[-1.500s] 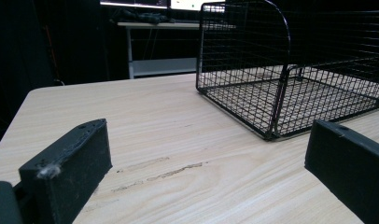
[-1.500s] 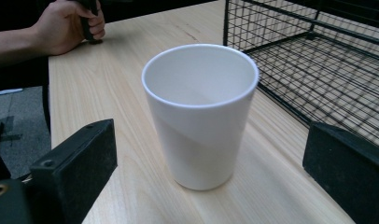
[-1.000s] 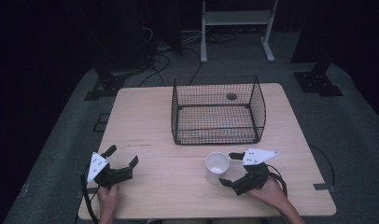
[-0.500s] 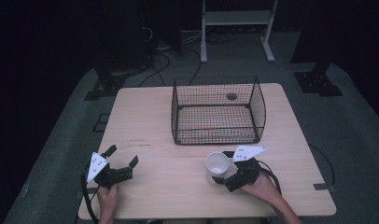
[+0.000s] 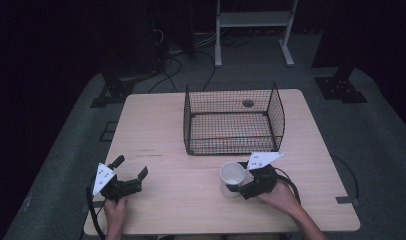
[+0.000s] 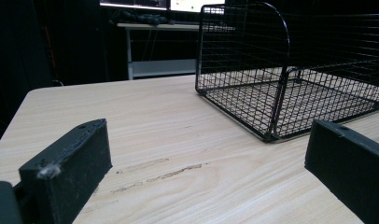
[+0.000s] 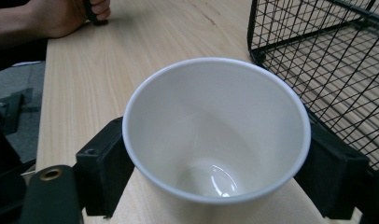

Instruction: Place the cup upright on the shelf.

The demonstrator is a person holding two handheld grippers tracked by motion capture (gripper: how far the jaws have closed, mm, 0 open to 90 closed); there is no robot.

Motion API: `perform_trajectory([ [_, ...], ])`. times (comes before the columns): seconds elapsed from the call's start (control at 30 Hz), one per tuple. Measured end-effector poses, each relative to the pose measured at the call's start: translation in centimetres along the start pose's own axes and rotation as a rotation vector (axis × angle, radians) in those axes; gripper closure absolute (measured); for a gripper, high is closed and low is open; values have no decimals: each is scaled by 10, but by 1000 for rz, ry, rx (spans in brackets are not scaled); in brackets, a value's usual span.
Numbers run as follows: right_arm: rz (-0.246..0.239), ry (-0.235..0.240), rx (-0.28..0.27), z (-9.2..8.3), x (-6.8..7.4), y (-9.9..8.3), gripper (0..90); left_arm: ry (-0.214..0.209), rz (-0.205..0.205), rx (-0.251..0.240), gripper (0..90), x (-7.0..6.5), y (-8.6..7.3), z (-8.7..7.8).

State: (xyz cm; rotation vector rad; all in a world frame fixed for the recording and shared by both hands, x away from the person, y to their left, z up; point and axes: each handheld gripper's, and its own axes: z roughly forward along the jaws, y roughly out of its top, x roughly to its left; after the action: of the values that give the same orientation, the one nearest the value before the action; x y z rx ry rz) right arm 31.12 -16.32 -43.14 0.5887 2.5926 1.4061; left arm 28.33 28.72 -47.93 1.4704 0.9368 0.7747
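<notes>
White cup point(image 7: 215, 135) upright on tabletop point(image 5: 166, 135) just before wire basket point(image 5: 233, 120), clamped in right claw point(image 5: 239, 186), jaws just closed on its walls. Left claw point(image 5: 132, 172) open, idle. Best lifted level, clear of basket rim. Empty interior visible from right gripper view.

Dim, soft focus, dark surroundings

We see the cup point(image 5: 233, 174) on the table point(image 5: 156, 135), just before the basket point(image 5: 233, 120); the left gripper point(image 5: 130, 175) sits well apart to its left.
</notes>
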Motion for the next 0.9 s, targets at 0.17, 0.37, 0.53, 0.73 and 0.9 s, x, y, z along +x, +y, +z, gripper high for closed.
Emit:
perform_trajectory([
  [0.17,5,26,-2,-3,-5,8,192,-1,0,0,0,0,0,0],
  [0.37,3,43,-2,-8,-13,23,193,-2,1,2,0,0,0,0],
  [0.53,-7,68,0,-11,-18,37,193,-3,1,4,0,0,0,0],
  [0.73,-10,88,-6,-14,-24,50,194,-4,-1,3,0,0,0,0],
  [0.9,-14,94,-10,-16,-27,56,194,-4,-1,2,0,0,0,0],
])
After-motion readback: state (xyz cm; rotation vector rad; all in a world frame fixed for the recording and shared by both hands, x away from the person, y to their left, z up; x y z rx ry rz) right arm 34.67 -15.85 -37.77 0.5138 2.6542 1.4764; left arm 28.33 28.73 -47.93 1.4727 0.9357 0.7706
